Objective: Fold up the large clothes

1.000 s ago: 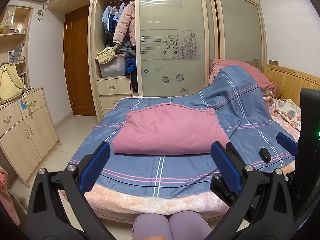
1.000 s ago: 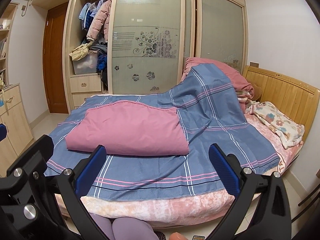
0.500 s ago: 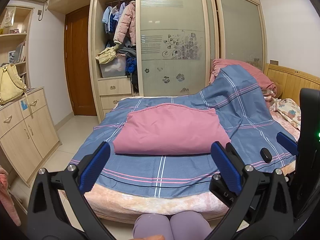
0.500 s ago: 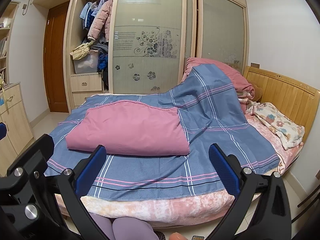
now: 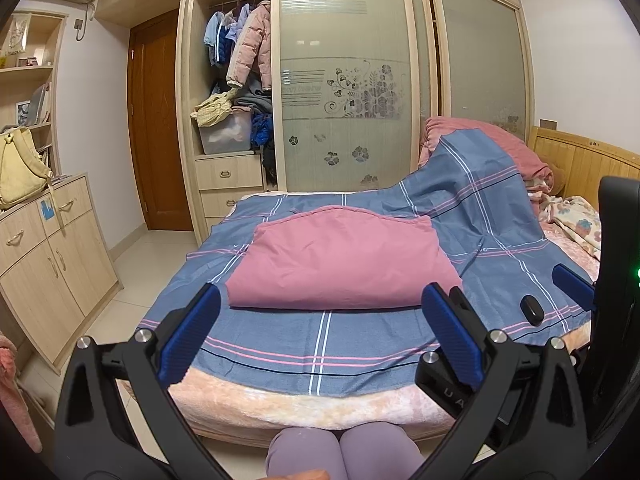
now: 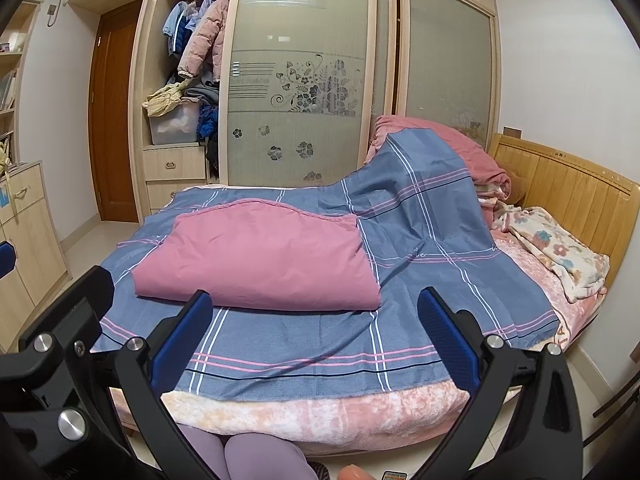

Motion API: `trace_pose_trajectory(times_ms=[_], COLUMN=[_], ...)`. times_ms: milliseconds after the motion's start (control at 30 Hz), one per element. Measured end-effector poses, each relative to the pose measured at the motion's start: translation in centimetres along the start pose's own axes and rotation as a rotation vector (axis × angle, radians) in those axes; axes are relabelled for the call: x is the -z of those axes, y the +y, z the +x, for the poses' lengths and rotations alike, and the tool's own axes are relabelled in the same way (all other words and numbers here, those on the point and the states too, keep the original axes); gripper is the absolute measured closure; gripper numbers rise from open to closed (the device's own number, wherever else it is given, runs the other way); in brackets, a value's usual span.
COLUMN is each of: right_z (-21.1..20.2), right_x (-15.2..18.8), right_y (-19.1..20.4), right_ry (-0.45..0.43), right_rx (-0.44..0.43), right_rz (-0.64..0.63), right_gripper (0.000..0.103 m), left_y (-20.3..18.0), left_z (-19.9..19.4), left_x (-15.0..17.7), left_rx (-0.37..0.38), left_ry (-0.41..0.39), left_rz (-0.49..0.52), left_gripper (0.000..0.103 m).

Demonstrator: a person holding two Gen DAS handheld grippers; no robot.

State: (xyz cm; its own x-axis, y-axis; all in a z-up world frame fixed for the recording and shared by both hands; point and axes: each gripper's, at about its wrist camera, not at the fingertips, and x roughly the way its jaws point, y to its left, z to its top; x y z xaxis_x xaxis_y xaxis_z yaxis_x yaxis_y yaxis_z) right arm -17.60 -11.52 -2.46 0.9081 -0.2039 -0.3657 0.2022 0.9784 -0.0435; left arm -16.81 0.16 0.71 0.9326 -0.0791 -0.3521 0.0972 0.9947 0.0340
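A folded pink cloth [image 5: 340, 264] lies flat on the blue plaid sheet [image 5: 320, 340] covering the bed; it also shows in the right wrist view [image 6: 260, 264] on the sheet [image 6: 320, 340]. My left gripper [image 5: 318, 334] is open and empty, held back from the bed's near edge, with the cloth beyond its blue fingers. My right gripper [image 6: 314, 338] is open and empty, likewise short of the cloth. The right gripper's body shows at the right of the left wrist view [image 5: 616, 280].
A small black object [image 5: 531, 310] lies on the sheet right of the cloth. A pink quilt pile [image 6: 452, 152] and floral blanket [image 6: 560, 252] sit by the wooden headboard [image 6: 568, 192]. A wardrobe [image 5: 344, 92] stands behind, a cabinet [image 5: 44, 264] at the left. The person's knees [image 5: 340, 452] are below.
Both views have shifted only slightly; the grippers stay open and the pink cloth lies as before.
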Motion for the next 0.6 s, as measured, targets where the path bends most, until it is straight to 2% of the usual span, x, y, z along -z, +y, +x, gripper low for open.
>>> trace_pose_trajectory(times_ms=[600], right_z=[0.16], right_x=[-0.01], right_y=[-0.01], right_ry=[0.004], right_rx=[0.005], right_rz=[-0.002], right_gripper=[0.001], left_y=[0.59], left_z=[0.28], left_x=[0.15], left_rx=[0.005], left_ry=[0.012], left_rz=[0.003], left_gripper=[0.002])
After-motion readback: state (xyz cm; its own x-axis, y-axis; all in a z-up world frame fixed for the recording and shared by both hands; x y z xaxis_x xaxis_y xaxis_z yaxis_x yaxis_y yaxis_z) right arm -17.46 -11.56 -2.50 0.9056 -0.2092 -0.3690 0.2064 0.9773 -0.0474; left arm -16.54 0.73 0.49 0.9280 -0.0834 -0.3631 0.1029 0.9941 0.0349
